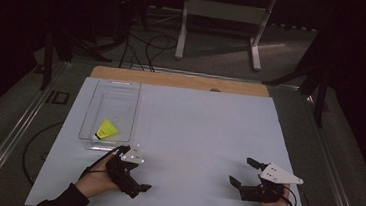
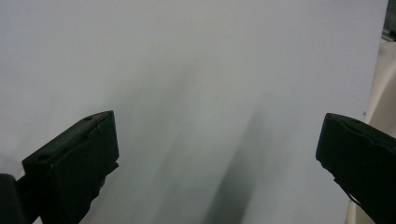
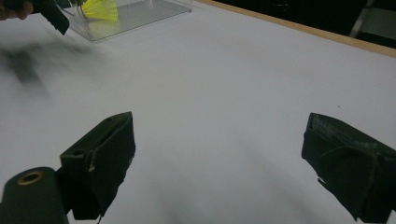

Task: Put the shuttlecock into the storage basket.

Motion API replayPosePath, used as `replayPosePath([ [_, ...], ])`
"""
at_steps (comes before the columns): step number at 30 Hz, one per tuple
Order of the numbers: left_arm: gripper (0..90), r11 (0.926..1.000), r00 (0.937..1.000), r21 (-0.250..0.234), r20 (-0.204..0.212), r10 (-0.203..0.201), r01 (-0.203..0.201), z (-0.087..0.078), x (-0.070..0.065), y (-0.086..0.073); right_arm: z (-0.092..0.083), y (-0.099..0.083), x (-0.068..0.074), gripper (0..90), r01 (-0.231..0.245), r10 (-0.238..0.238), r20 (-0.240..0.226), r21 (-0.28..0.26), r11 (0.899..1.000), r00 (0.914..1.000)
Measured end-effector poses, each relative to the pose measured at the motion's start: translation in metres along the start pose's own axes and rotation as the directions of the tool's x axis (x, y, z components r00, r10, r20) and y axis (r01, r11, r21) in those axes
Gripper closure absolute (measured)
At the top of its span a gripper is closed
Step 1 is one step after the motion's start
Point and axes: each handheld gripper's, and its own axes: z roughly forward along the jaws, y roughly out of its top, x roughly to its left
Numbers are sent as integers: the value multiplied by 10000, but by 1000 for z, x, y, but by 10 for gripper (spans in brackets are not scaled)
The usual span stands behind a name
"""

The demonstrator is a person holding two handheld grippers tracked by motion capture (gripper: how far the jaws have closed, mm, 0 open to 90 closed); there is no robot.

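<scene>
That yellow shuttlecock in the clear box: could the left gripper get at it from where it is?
Probably yes. The left gripper sits just outside the clear box, jaws open and empty, and the box looks open-topped, so the yellow shuttlecock seems reachable from above.

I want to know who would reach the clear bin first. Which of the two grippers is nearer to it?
The left gripper: it sits just below the near end of the clear bin holding the yellow shuttlecock, while the right gripper is far across the table.

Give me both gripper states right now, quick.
Left gripper: open, jaws wide apart, holding nothing, near the clear box.
Right gripper: open, jaws wide apart, holding nothing, over the white table.
</scene>
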Motion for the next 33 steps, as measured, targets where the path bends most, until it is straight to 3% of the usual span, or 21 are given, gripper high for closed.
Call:
replayPosePath([
  [10,3,9935,9971,-937,-343,-679,644,-15,12,-28,1,0,0,99,14,-14,-1,64,10000,10000],
  [15,3,9914,9928,-921,-682,-990,925,-17,18,-39,2,0,0,99,6,-6,-1,75,10000,10000],
  [16,3,9876,9886,-1015,-797,-1280,1197,-18,20,-44,2,-1,0,99,4,-4,-6,68,10000,10000],
  [22,3,9802,9756,-1371,-1474,-1627,1427,-19,20,-53,2,-1,0,99,-5,5,-8,95,10000,10000],
  [27,3,9645,9625,-1861,-1613,-2180,1873,-20,21,-58,2,-1,0,99,-25,25,-18,99,9999,10000],
  [31,3,9570,9489,-2083,-2001,-2438,2020,-17,19,-61,2,-1,0,99,2,-2,-11,81,10000,10000],
  [33,4,9563,9453,-2135,-2148,-2454,1998,-17,18,-62,2,-1,-1,99,-18,18,-23,100,9999,10000],
])
